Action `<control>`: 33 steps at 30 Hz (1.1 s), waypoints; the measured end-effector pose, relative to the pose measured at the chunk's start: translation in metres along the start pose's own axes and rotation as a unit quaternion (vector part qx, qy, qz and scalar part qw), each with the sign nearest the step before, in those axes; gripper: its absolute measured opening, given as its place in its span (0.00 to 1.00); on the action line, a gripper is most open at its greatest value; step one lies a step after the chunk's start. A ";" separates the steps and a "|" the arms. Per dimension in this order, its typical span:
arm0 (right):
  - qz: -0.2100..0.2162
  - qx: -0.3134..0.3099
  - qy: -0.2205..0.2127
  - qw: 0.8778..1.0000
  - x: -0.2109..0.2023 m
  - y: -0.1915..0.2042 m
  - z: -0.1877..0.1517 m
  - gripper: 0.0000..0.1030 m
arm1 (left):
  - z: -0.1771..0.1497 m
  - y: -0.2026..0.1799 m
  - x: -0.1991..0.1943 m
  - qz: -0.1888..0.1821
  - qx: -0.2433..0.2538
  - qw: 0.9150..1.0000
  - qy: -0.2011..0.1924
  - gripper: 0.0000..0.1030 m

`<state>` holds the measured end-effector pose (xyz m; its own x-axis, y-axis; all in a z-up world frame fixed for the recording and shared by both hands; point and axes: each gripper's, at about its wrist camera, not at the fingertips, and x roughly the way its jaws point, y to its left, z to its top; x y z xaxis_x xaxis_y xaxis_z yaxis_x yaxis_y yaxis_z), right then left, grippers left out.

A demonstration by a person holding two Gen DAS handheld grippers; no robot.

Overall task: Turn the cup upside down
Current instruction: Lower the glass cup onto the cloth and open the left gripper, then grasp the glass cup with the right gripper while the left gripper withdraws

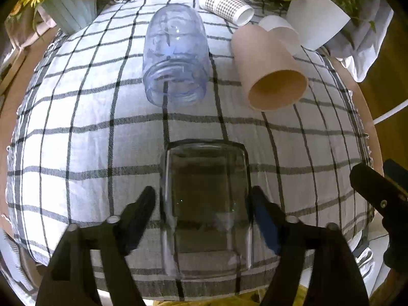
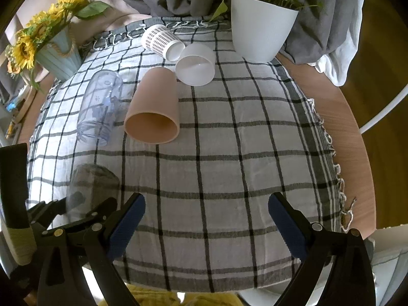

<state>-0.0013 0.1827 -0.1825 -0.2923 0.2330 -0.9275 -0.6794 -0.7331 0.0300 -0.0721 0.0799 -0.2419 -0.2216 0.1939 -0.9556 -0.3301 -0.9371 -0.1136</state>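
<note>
A clear smoky glass cup [image 1: 206, 204] stands upside down on the checked cloth, flat base up, between the fingers of my left gripper [image 1: 204, 211]. The fingers stand just beside its walls with small gaps, so the gripper is open around it. The same cup [image 2: 89, 191] and the left gripper [image 2: 76, 211] show at the lower left of the right wrist view. My right gripper [image 2: 206, 219] is open wide and empty above the near middle of the cloth. Its finger [image 1: 377, 191] shows at the right edge of the left wrist view.
Lying on the checked cloth [image 2: 229, 153]: a clear bluish plastic jar [image 1: 176, 56], a tan cup [image 1: 270, 68], a frosted white cup [image 2: 196, 65], a dotted paper cup [image 1: 227, 2]. A white plant pot [image 2: 260, 28] and a sunflower vase [image 2: 56, 53] stand at the back.
</note>
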 end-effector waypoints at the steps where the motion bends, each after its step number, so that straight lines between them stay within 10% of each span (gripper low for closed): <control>1: -0.001 0.001 0.000 1.000 -0.001 0.001 0.000 0.95 | 0.000 0.001 -0.003 -0.003 0.003 1.000 -0.005 0.78; 15: 0.065 0.025 -0.007 0.998 -0.022 0.043 0.004 0.95 | 0.003 0.063 -0.081 0.095 -0.008 0.992 -0.080 0.93; 33: 0.101 -0.001 0.158 0.982 0.070 0.130 0.021 0.85 | 0.014 0.139 -0.054 0.105 -0.037 0.993 -0.049 0.93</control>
<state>-0.1240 0.1174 -0.2359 -0.1975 -0.1270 -0.9721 -0.6269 -0.7459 0.2248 -0.1190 -0.0562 -0.2026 -0.3670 0.0155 -0.9301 -0.1992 -0.9780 0.0623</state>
